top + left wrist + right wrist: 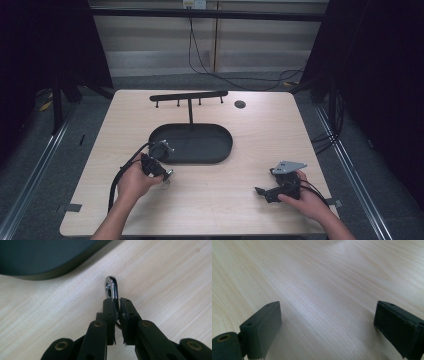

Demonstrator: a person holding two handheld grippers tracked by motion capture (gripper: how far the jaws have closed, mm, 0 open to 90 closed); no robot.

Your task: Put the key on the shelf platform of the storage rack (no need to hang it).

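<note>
While left gripper point(117, 305) fingers clamp the metal hook point(111, 288) | black tray point(37, 257) near | right gripper point(327, 325) fingers apart over bare table point(324, 277)

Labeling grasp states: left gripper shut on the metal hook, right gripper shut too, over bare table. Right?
Not quite. The right gripper is open, jaws wide apart over the bare table, as the right gripper view shows. The left gripper is indeed shut on the metal hook.

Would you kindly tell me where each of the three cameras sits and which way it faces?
High view: above the near edge, facing forward and down on the table; both forearms enter below.
Left gripper view: on the left hand-held gripper, looking along shut jaws clamping a shiny metal hook.
Right gripper view: on the right hand-held gripper, jaws apart over bare wood.
Shared: high and left views show the dark tray.
</note>
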